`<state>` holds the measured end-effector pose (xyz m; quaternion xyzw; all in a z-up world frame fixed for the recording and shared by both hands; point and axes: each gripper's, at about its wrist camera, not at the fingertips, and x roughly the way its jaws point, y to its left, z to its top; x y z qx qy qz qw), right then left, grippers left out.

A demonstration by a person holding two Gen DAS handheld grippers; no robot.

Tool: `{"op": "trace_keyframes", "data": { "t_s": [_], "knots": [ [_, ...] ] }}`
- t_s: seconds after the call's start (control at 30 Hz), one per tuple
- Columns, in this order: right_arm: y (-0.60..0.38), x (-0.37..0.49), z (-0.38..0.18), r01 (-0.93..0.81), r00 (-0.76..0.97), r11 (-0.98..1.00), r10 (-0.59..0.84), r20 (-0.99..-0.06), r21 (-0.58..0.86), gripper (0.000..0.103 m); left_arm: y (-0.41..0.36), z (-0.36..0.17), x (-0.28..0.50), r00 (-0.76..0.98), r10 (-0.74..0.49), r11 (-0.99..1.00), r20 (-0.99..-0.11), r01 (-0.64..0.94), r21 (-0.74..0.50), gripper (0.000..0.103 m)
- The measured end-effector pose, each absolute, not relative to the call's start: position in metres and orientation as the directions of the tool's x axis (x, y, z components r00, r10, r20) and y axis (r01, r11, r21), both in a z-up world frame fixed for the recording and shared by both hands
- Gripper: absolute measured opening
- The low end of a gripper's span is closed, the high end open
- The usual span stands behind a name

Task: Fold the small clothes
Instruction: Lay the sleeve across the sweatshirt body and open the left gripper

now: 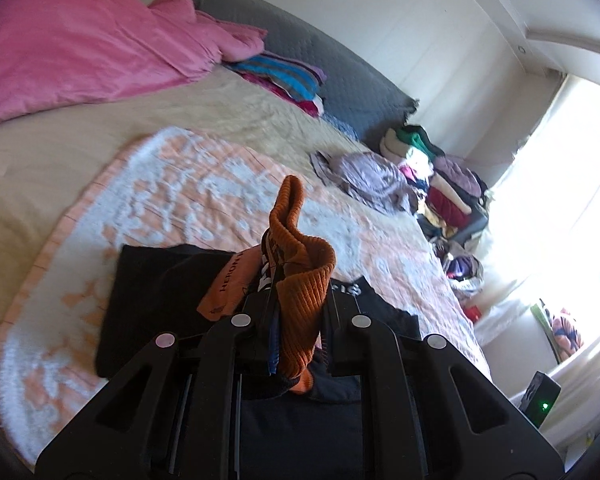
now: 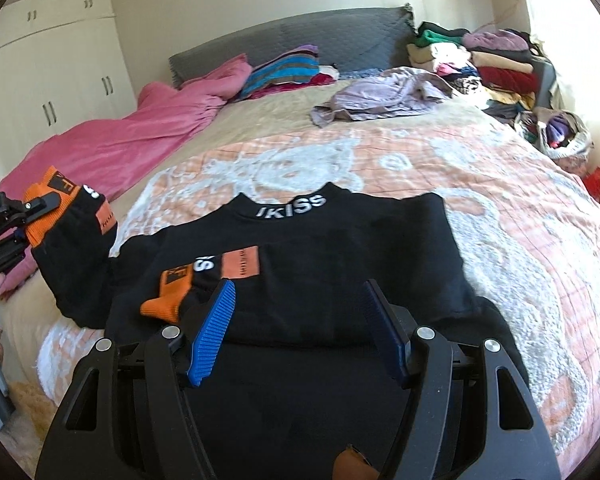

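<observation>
At the far left of the right wrist view we see our left gripper (image 2: 40, 204) clamped on the orange ribbed cuff (image 2: 40, 220) of one sleeve (image 2: 74, 264) of the black sweater (image 2: 340, 264), holding that sleeve lifted off to the side above the bed's edge. The sweater lies flat on the peach-and-white patterned blanket (image 2: 500, 208), its collar lettered "IKISS" in white. Its other sleeve is folded across the chest, showing an orange cuff (image 2: 166, 300), white lettering and an orange patch (image 2: 242, 262). Our right gripper (image 2: 296, 332) hovers over the hem with its blue pads (image 2: 214, 332) spread apart, nothing between them.
</observation>
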<state>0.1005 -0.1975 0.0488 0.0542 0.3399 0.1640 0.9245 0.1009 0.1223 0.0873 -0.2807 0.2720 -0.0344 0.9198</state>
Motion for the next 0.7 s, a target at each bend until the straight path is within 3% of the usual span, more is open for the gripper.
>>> {"op": "trace_keyframes", "data": {
  "t_s": [0.6,0.7],
  "knots": [
    [-0.266,0.109,0.037,-0.109,0.747,0.967,0.232,-0.623,0.229,0.064,0.038,0.05,0.168,0.731,-0.396,0.847,-0.556,0.057,-0.529,0.009],
    [-0.267,0.112,0.034,-0.1,0.743,0.968,0.228,-0.63,0.231,0.064,0.031,0.032,0.176,0.686,-0.455,0.823,-0.568,0.079,-0.563,0.015]
  ]
}}
